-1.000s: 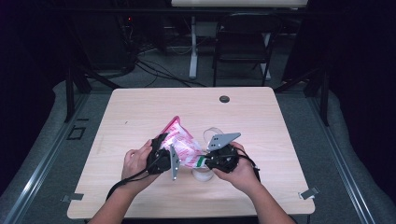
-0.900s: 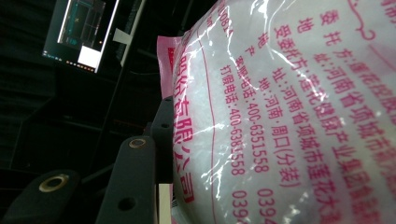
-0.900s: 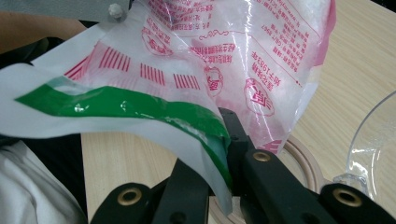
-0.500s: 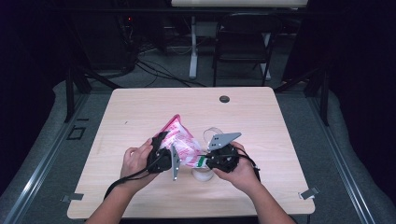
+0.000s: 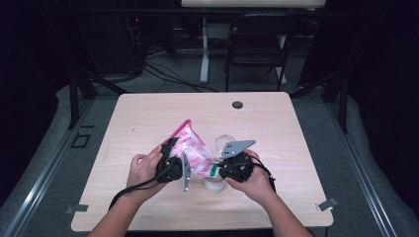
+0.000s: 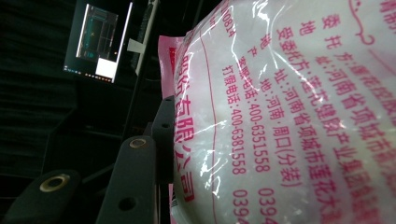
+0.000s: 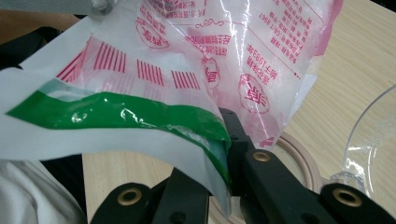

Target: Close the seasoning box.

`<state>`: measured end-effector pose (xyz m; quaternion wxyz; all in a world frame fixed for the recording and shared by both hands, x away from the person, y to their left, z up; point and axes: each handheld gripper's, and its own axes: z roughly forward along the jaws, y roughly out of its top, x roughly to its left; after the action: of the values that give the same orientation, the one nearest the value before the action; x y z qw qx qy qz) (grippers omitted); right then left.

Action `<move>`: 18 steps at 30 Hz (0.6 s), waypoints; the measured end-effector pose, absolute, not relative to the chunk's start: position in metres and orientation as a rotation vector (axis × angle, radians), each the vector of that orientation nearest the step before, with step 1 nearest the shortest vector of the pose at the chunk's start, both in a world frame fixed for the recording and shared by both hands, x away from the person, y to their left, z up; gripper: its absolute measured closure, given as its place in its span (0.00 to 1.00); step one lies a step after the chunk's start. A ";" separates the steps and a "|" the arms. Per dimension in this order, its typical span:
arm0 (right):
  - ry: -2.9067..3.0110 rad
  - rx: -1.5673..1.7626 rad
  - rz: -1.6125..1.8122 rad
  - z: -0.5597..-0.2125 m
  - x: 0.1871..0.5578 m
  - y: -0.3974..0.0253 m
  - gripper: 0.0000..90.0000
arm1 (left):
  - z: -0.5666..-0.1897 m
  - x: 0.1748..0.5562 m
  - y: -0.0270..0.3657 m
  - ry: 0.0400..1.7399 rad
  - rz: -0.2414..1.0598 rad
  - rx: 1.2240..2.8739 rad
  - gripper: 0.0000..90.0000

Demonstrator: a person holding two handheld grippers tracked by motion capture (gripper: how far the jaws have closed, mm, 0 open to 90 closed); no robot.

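Both tongs, left (image 5: 184, 170) and right (image 5: 216, 171), are clamping the bag (image 5: 193, 150): soft, slick film, shifting powder; gripping its flat sealed edges is probably safest.

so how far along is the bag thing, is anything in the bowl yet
Done: both grippers have the pink printed bag lifted off the table. The left gripper clamps its side; the right gripper pinches the green-striped edge. In hand: the bag is held tilted above the small white bowl. Left: I can't tell whether the bag is open, and nothing shows pouring out, so emptying it looks still to come.
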<state>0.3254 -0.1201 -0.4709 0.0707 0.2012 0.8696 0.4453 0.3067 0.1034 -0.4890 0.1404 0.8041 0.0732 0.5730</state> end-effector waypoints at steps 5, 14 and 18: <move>2.615 0.612 1.348 -0.471 0.326 -0.121 1.00 | -0.486 0.306 0.102 0.196 1.664 2.314 0.67; 2.618 0.610 1.336 -0.471 0.326 -0.121 1.00 | -0.485 0.306 0.101 0.177 1.697 2.310 0.68; 2.621 0.605 1.337 -0.472 0.326 -0.121 1.00 | -0.484 0.305 0.101 0.169 1.707 2.304 0.68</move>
<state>0.3261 -0.1212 -0.4716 0.0688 0.2010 0.8704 0.4441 0.3047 0.1011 -0.4838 0.1341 0.7949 0.0583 0.5889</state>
